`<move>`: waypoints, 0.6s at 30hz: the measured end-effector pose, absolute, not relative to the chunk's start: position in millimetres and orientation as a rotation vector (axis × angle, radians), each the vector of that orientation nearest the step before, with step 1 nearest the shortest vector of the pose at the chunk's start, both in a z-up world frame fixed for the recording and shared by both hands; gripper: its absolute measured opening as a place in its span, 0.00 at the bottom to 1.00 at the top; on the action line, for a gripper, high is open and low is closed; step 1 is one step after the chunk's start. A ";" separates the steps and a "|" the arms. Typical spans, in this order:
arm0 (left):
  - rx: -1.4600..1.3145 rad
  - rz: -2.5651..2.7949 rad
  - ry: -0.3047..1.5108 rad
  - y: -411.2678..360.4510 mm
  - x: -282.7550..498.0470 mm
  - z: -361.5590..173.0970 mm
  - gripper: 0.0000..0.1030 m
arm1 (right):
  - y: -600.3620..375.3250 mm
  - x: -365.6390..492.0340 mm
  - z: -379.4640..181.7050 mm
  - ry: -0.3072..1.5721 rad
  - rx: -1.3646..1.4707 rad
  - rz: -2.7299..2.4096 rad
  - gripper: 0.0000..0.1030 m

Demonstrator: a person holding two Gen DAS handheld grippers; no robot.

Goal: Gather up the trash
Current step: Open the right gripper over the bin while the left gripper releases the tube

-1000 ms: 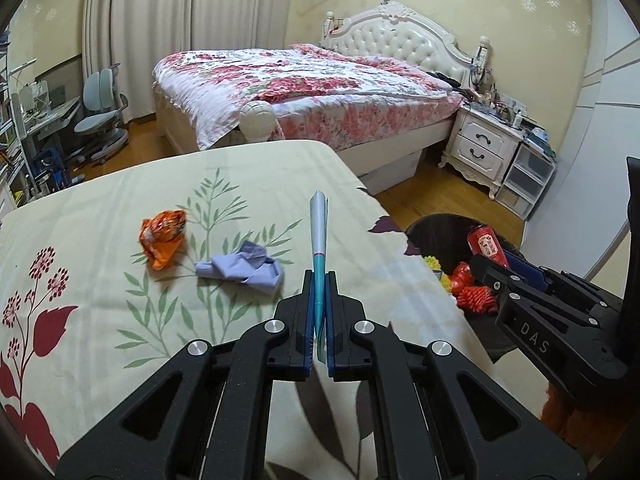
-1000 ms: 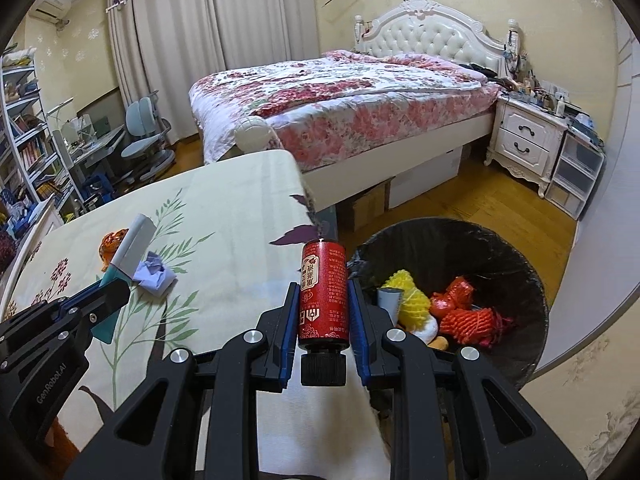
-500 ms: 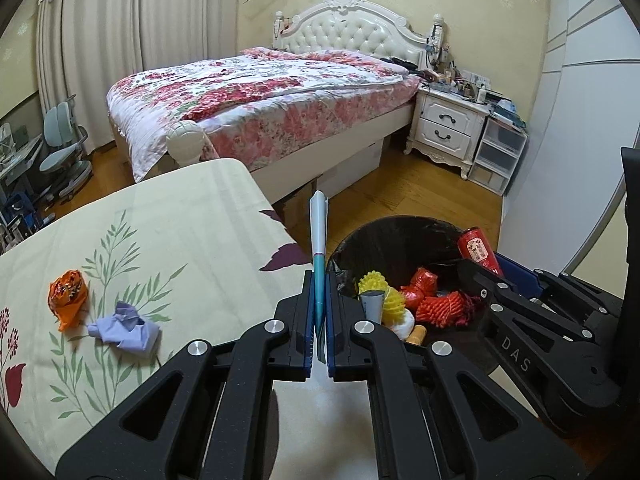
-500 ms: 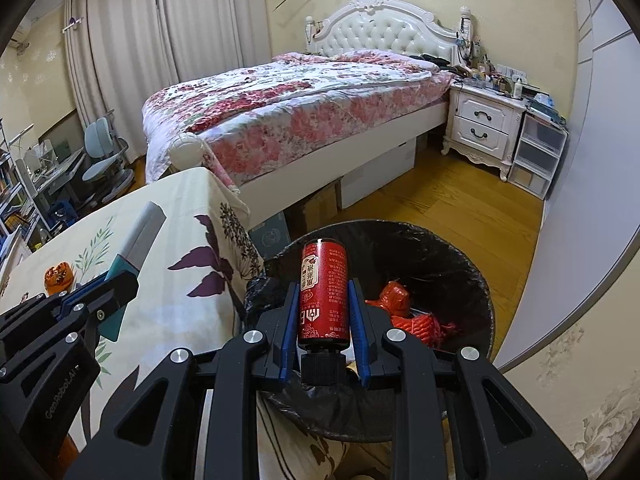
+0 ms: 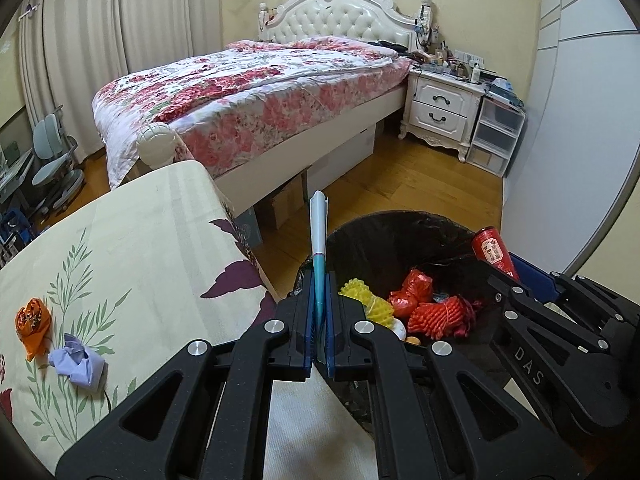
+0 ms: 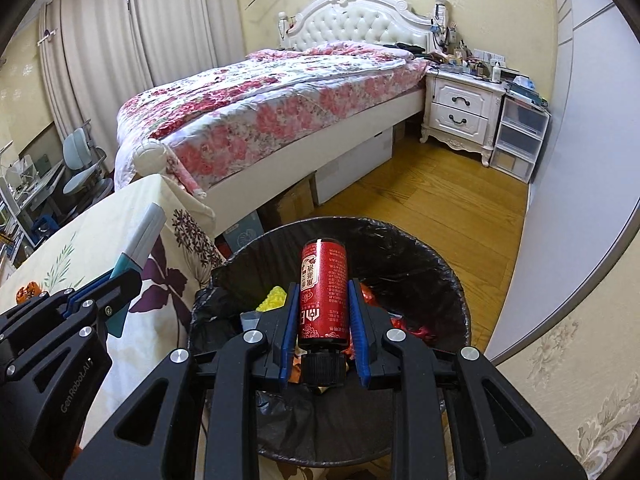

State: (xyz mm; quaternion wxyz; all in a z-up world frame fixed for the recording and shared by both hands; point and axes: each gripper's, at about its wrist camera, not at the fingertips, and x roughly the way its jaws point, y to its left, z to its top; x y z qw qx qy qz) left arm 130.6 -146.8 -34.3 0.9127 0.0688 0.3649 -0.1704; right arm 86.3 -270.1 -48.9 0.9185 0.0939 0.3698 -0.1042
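My left gripper (image 5: 319, 280) is shut on a flat white-and-teal tube (image 5: 319, 224) that sticks up over the near left rim of the black-lined trash bin (image 5: 400, 218). My right gripper (image 6: 323, 292) is shut on a red can (image 6: 323, 280) with a black cap, held over the bin's (image 6: 420, 240) mouth. The can (image 5: 494, 254) also shows at the bin's right side in the left wrist view. An orange wrapper (image 5: 34, 326) and a crumpled purple paper (image 5: 78, 366) lie on the floral tablecloth (image 5: 140, 240).
The bin holds yellow foam netting (image 5: 360, 296) and red netting (image 5: 440, 316). Beyond it are wooden floor, a bed (image 5: 260, 92) with a floral quilt, a white nightstand (image 5: 440, 108) and plastic drawers (image 5: 496, 136). A wall runs along the right.
Both grippers have swung from over the table to the bin, each still gripping its item. The wrapper and purple paper now sit far left in the left wrist view.
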 end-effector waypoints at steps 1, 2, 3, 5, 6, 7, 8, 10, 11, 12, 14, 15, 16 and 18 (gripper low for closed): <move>0.145 -0.352 0.754 -148.4 133.7 -35.2 0.05 | -271.4 86.8 -50.2 0.762 0.196 -0.217 0.24; 0.148 -0.353 0.757 -149.9 134.9 -35.6 0.05 | -272.3 88.1 -51.7 0.765 0.199 -0.219 0.24; 0.152 -0.354 0.759 -151.8 136.4 -36.8 0.05 | -273.4 88.7 -52.7 0.766 0.201 -0.221 0.24; 0.160 -0.353 0.761 -155.1 138.5 -38.4 0.05 | -276.4 89.4 -54.3 0.769 0.208 -0.226 0.24; 0.164 -0.353 0.760 -157.3 139.5 -38.8 0.05 | -277.7 89.6 -54.8 0.770 0.211 -0.228 0.24; 0.169 -0.353 0.759 -158.9 139.0 -39.6 0.05 | -278.2 89.5 -55.2 0.770 0.213 -0.230 0.24; 0.173 -0.354 0.759 -160.6 139.2 -40.0 0.05 | -279.3 89.6 -55.6 0.770 0.214 -0.232 0.24; 0.177 -0.355 0.758 -163.4 139.9 -40.3 0.05 | -282.6 90.0 -56.5 0.771 0.219 -0.235 0.24; 0.178 -0.356 0.759 -165.4 139.1 -40.4 0.05 | -283.4 90.6 -57.0 0.772 0.219 -0.237 0.24; 0.180 -0.356 0.759 -166.2 139.2 -40.7 0.05 | -283.7 90.7 -57.2 0.772 0.219 -0.239 0.24; 0.184 -0.354 0.759 -168.0 140.7 -40.5 0.06 | -284.8 90.5 -57.9 0.771 0.222 -0.243 0.24; 0.185 -0.353 0.760 -166.3 140.4 -40.8 0.06 | -285.6 90.4 -58.5 0.771 0.225 -0.246 0.24; 0.185 -0.350 0.763 -165.9 140.6 -41.2 0.06 | -286.5 90.6 -59.0 0.771 0.230 -0.247 0.24; 0.184 -0.349 0.767 -165.5 141.4 -41.2 0.14 | -287.7 90.8 -60.0 0.775 0.238 -0.245 0.26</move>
